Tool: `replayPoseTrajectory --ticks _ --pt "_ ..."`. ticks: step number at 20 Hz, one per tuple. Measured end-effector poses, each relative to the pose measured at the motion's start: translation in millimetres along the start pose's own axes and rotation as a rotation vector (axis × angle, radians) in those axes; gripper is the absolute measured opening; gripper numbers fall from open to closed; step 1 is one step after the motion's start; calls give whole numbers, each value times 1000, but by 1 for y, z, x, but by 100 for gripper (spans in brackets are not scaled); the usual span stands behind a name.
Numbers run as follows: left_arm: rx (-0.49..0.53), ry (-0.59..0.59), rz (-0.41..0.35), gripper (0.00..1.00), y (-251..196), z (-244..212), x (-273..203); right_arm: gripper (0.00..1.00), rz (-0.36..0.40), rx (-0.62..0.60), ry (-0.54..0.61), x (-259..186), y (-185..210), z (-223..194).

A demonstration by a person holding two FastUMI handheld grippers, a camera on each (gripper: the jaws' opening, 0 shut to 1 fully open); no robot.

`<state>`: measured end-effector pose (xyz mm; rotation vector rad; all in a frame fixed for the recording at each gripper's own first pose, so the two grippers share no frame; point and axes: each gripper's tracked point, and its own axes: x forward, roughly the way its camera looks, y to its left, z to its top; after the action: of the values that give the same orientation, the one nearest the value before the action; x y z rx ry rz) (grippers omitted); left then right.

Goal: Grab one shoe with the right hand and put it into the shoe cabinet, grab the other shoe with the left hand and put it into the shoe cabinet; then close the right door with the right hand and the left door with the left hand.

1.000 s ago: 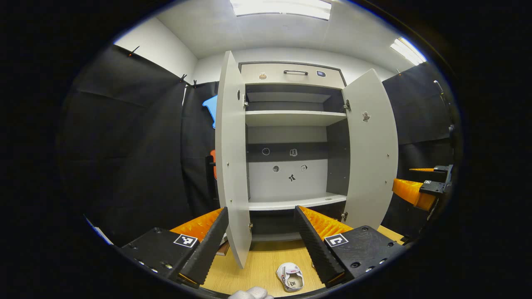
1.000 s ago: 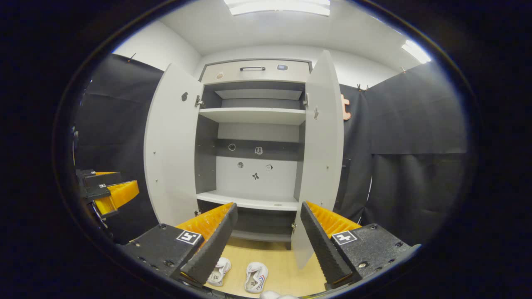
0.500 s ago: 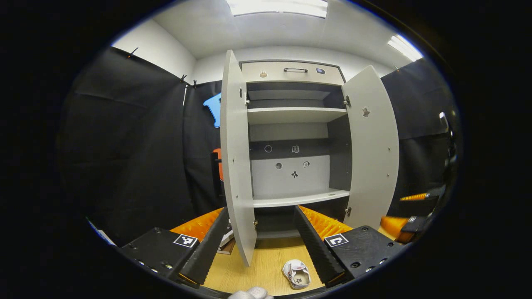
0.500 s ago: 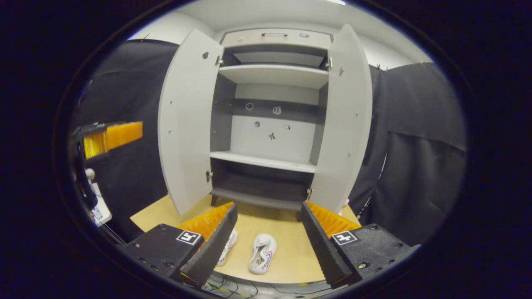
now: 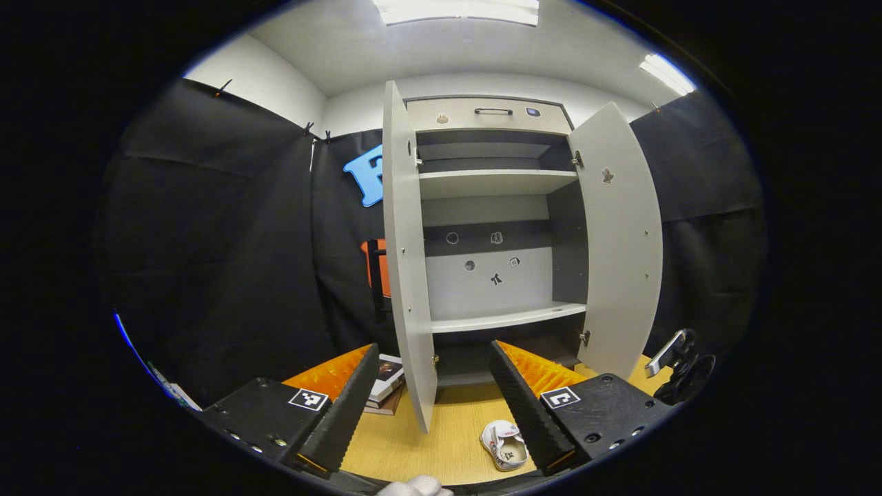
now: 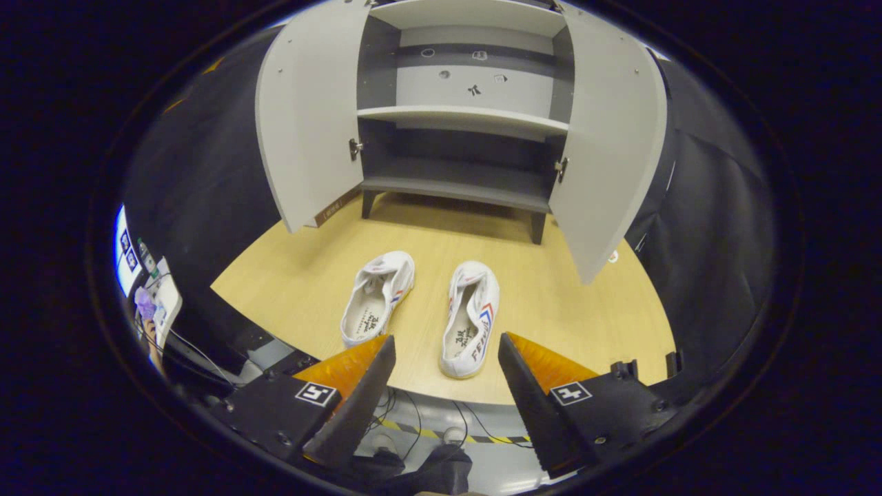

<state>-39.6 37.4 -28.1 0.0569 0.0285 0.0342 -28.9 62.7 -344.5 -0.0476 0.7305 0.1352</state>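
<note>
Black cloth is walling the booth on every side, and a pale wooden bench is carrying the whole scene. Standing at the back of that bench, the shoe cabinet is showing both doors swung wide: the left door and the right door are flaring outward, and the shelves between them are lying bare. In the left gripper view a small stack of books is resting on the bench beside the left door.

Two white shoes are lying side by side in front of the cabinet, toes toward it, well short of the bottom shelf: the left shoe and the right shoe, close together but apart.

Right tongs are hanging released above the bench's near edge, jaws spread, with the heel of the right shoe lying between their lines. Left tongs are also released, held higher and facing the cabinet.

Judged step: reaching for the right shoe. Doing it well likely means descending straight over the heel opening, straddling the shoe's width, clearing the neighbouring shoe, and clenching only once both fingers are flanking the sides.
</note>
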Motion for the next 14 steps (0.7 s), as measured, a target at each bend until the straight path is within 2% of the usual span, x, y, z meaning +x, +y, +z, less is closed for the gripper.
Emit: replayPoseTrajectory --ticks 5,10,11,12,14 --pt "-2 10 18 96 9 0 -8 88 35 107 68 63 12 -12" --pt "33 20 83 96 30 0 -6 80 22 146 101 122 11 -14" --pt "32 25 90 96 33 -1 -4 72 20 151 111 131 9 -14" --pt "30 30 95 96 35 -2 -3 77 29 164 111 140 11 -12" --pt "26 37 110 96 38 -5 2 71 10 174 103 156 5 -7"
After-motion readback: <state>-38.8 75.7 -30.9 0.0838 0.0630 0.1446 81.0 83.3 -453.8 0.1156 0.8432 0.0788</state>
